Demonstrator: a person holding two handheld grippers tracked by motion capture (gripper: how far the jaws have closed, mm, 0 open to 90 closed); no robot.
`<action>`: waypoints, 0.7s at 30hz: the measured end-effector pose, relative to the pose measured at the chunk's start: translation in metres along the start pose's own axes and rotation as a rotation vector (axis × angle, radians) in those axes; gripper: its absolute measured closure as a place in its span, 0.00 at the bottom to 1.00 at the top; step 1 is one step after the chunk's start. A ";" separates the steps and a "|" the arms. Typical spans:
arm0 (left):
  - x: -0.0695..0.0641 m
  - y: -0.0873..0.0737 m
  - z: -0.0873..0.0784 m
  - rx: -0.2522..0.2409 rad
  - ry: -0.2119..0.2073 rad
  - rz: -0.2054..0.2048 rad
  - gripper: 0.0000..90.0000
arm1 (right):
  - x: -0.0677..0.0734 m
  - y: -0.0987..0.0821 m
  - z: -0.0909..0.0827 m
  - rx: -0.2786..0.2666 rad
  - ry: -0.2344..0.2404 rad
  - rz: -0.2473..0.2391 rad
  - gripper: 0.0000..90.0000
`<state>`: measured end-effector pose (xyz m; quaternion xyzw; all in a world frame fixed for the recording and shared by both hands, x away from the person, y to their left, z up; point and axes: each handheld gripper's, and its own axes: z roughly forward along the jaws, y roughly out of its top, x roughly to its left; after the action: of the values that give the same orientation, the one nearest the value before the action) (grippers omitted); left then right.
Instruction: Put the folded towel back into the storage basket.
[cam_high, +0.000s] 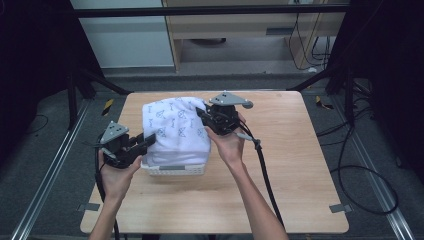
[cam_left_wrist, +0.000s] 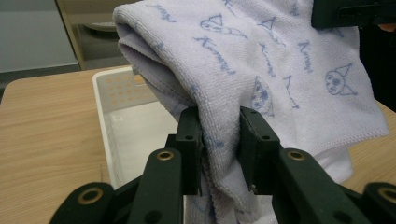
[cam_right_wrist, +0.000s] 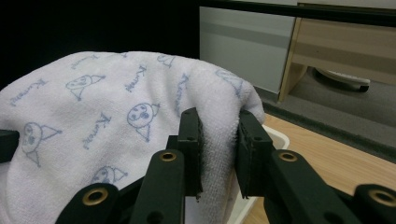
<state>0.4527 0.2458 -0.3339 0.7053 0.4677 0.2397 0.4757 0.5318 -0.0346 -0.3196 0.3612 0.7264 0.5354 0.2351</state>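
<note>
**Soft printed towel held by two grippers over a white basket**

A white terry towel (cam_high: 175, 131) with a pale blue cartoon print is held above a white plastic basket (cam_high: 172, 169), which stands on the wooden tabletop (cam_high: 290, 165) left of its middle, nearer the left edge than the right. The towel is draped over the basket so that most of the basket is covered in the high view.

The left gripper (cam_left_wrist: 219, 140) is closed on a bunched fold at the towel's near-left side; cloth is seen squeezed between its jaws. The right gripper (cam_right_wrist: 218, 140) is likewise clamped on a thick fold at the towel's far-right side.

The towel is judged to be light, limp and compressible, with a nap that should resist slipping. No stiffness can be counted on: whatever is not gripped will sag and fold. A doubled fold or hem is best taken, as single layers may slide out. Fragility is not a concern.
</note>
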 end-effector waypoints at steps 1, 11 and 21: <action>0.002 0.000 0.000 0.000 0.003 -0.002 0.78 | 0.001 0.000 0.002 0.000 0.001 -0.001 0.83; 0.013 -0.001 0.007 0.014 0.016 -0.014 0.78 | 0.003 0.000 0.019 0.013 -0.002 -0.008 0.83; 0.024 -0.007 0.018 0.029 0.026 -0.029 0.78 | 0.001 -0.007 0.037 0.036 -0.003 -0.002 0.83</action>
<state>0.4748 0.2600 -0.3509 0.7020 0.4877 0.2352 0.4626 0.5557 -0.0125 -0.3379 0.3654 0.7359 0.5215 0.2301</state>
